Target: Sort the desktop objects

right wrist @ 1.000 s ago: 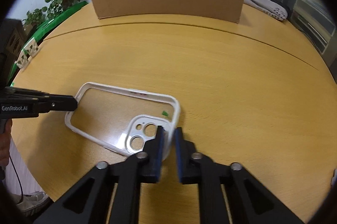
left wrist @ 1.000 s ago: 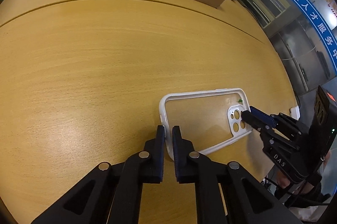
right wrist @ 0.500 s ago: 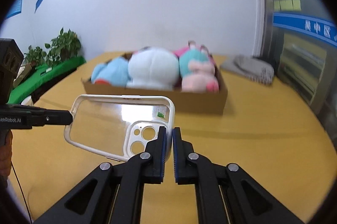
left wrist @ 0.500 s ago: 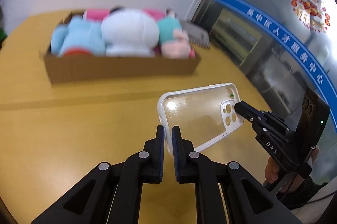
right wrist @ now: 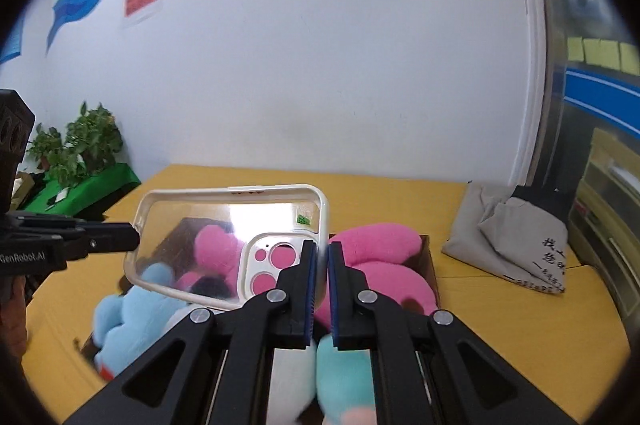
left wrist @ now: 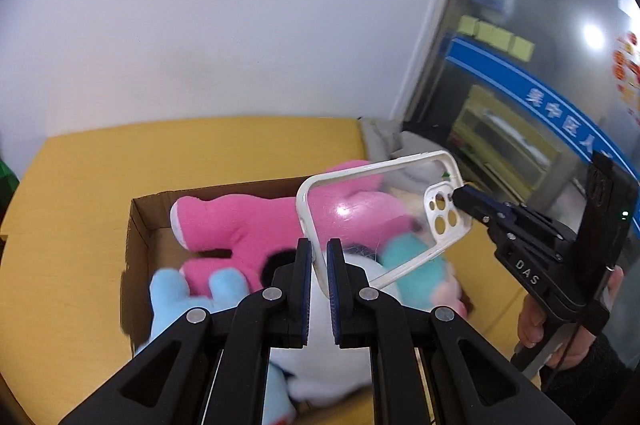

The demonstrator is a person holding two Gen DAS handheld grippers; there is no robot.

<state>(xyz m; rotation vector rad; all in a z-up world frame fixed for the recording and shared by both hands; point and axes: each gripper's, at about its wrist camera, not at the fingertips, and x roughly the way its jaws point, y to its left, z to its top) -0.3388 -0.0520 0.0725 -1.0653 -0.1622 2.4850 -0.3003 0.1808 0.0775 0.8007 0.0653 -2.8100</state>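
Observation:
A clear phone case (left wrist: 372,209) with a white rim is held in the air over a cardboard box (left wrist: 138,225) full of plush toys. My left gripper (left wrist: 319,257) is shut on the case's plain end. My right gripper (right wrist: 323,261) is shut on the camera-cutout end of the case (right wrist: 224,237). Each gripper shows in the other's view: the right one (left wrist: 460,195) and the left one (right wrist: 134,239). The box holds a pink plush (left wrist: 240,225), a light blue plush (left wrist: 176,297) and a white and teal plush (left wrist: 404,265).
The box sits on a yellow wooden table (left wrist: 72,193) near a white wall. A grey cloth bag (right wrist: 516,229) lies on the table right of the box. Potted plants (right wrist: 80,145) stand far left. A glass partition (left wrist: 540,105) is on the right.
Both grippers lifted the case off the table and carried it forward. It now hangs over the plush-filled box instead of near the table's front.

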